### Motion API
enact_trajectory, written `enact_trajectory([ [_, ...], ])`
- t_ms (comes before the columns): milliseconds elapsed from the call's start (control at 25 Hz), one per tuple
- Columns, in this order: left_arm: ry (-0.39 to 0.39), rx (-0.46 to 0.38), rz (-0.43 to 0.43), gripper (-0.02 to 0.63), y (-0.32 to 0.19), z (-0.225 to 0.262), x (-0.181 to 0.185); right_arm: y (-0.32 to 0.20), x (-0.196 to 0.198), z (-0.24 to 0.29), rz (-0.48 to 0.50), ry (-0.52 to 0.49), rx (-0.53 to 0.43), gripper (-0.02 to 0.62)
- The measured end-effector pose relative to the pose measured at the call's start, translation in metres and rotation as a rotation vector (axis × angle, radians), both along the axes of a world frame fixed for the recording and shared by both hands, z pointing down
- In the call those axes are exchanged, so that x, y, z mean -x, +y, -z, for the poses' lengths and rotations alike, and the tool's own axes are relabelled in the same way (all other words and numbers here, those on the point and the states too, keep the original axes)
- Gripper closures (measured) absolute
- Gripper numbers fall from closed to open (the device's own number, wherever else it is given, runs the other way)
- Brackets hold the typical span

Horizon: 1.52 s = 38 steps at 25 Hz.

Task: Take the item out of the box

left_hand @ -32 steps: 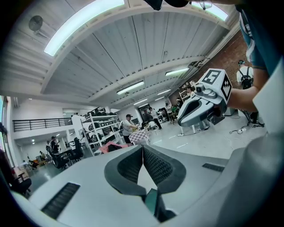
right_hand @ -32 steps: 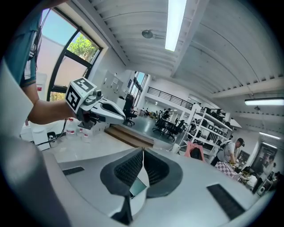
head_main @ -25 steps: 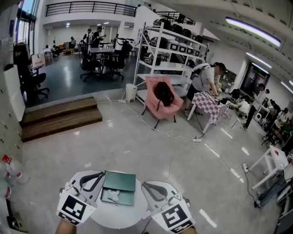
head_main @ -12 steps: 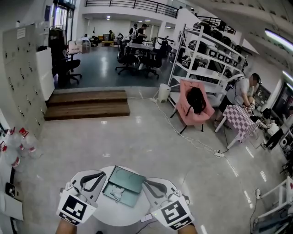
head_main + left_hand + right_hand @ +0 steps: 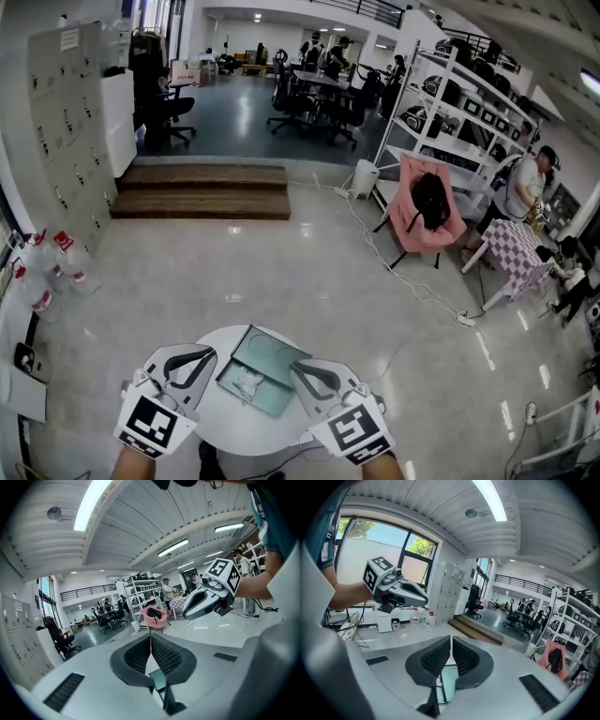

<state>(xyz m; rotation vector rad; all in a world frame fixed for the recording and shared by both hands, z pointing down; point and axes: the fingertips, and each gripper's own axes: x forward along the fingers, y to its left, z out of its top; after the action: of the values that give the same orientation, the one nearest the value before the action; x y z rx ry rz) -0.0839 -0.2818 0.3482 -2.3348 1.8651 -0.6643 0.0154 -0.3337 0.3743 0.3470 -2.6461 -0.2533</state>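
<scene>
Left claw [image 5: 204, 356] and right claw [image 5: 298, 370] pressed together, empty, either side of open box [image 5: 272, 356] holding 1 item [image 5: 247, 382].

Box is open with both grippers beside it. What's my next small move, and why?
Probably open the right gripper and ease it down toward the white item. Its jaws are together, like the left gripper's, so neither can take anything yet. The green box lies open on the round table with the item exposed.

Pink chair [image 5: 406, 197], wooden steps [image 5: 202, 192], white shelving [image 5: 450, 112], grey lockers [image 5: 61, 112].
</scene>
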Motion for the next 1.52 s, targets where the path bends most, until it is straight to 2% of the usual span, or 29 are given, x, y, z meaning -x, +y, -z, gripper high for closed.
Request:
enact_trajectory([
  [200,0.032,0.04,-0.019,0.584,-0.019,-0.046,0.038,-0.019,0.039,-0.048,-0.014,0.025,0.044,0.554],
  [400,0.061,0.075,-0.033,0.584,-0.039,-0.1,0.088,-0.036,0.092,-0.111,-0.015,0.056,0.086,0.554],
  [720,0.097,0.154,-0.042,0.584,-0.055,-0.178,0.144,-0.054,0.151,-0.217,-0.012,0.131,0.177,0.552],
  [1120,0.122,0.193,-0.049,0.583,-0.073,-0.258,0.183,-0.067,0.189,-0.351,-0.007,0.225,0.292,0.547],
  [1200,0.126,0.204,-0.048,0.583,-0.077,-0.274,0.191,-0.068,0.195,-0.38,-0.005,0.253,0.327,0.461],
  [1520,0.154,0.238,-0.042,0.583,-0.1,-0.334,0.208,-0.083,0.205,-0.495,-0.009,0.378,0.394,0.445],
])
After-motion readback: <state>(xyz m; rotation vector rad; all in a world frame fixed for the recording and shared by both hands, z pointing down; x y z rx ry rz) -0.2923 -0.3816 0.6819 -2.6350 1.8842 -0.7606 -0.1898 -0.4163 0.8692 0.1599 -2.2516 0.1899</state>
